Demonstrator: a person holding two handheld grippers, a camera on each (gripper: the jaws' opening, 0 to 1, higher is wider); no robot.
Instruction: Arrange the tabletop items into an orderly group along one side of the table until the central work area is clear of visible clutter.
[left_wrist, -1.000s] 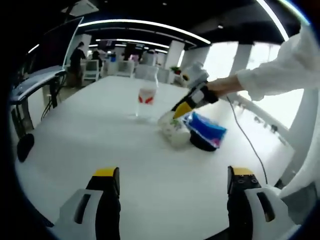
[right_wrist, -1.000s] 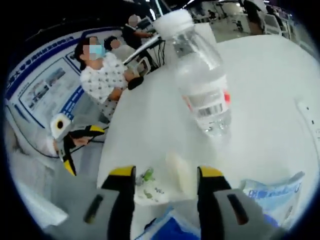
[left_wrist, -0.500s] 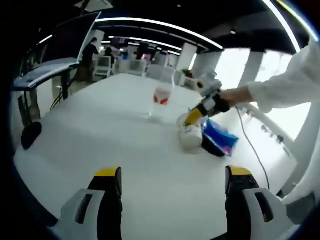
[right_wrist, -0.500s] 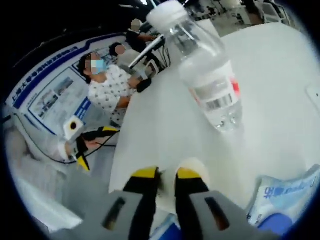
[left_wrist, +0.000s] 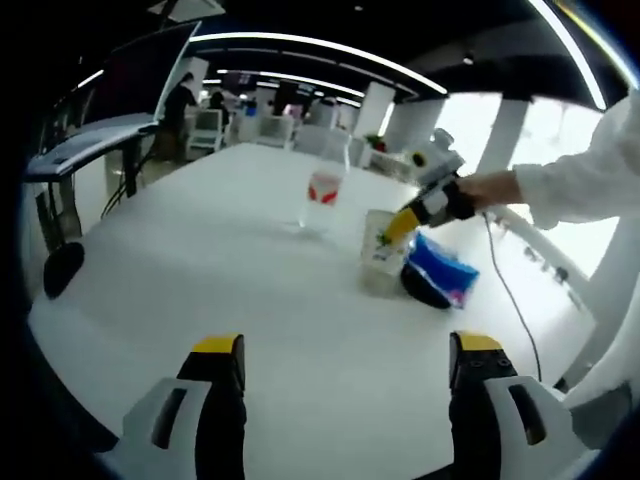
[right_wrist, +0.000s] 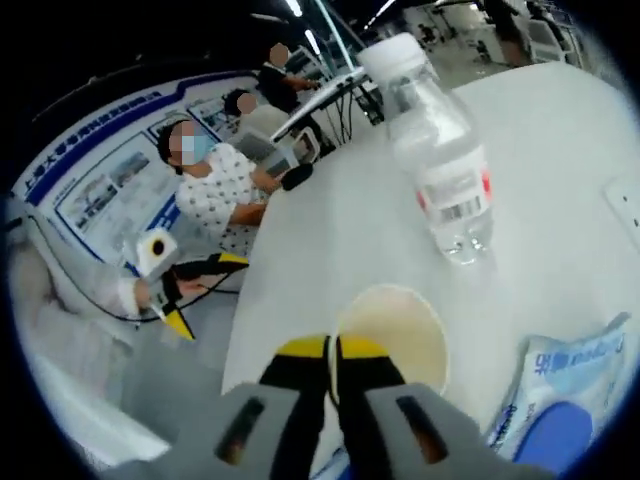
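A paper cup with a green print stands upright on the white table. My right gripper is shut on its rim, held by a hand in a white sleeve. In the right gripper view the yellow-tipped jaws of the right gripper pinch the near rim of the cup, whose inside shows. A clear water bottle with a red label stands behind it; the bottle is upright. A blue packet lies right of the cup. My left gripper is open over bare table, well short of the items.
The blue packet rests on a dark round object. A white power strip lies at the table's far right. Seated people, a desk and monitor are beyond the table edge. My left gripper appears off the table's left edge.
The right gripper shut on the cup's rim and raised the cup from lying on its side to upright. The left gripper stayed open and low.
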